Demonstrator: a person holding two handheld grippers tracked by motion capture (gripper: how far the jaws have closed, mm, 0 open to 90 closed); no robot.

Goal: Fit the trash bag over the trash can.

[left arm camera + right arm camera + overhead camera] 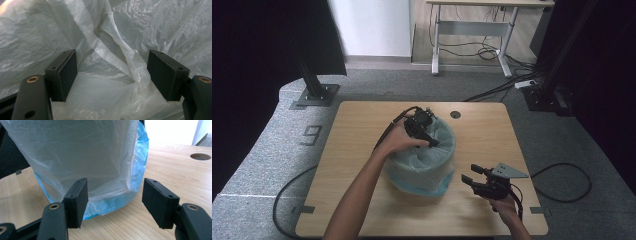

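A round bin lined with a thin whitish plastic bag (422, 167) stands in the middle of the wooden table (482, 130); a blue edge (143, 152) of plastic shows around its base. My left gripper (432, 142) reaches over the rim into the bin's mouth. In the left gripper view its jaws (112, 75) stand open with crumpled bag film (107, 30) ahead of them and nothing pinched. My right gripper (469, 173) hovers low at the bin's right front, open, and faces the bag's lower wall (75, 152) with its jaws (115, 200) apart from it.
A round cable hole (455, 114) sits in the table behind the bin. Black frame posts on base plates (317, 92) stand beyond the table's far corners. A white desk (472, 30) with loose cables is farther back. Gripper cables trail over the table's edges.
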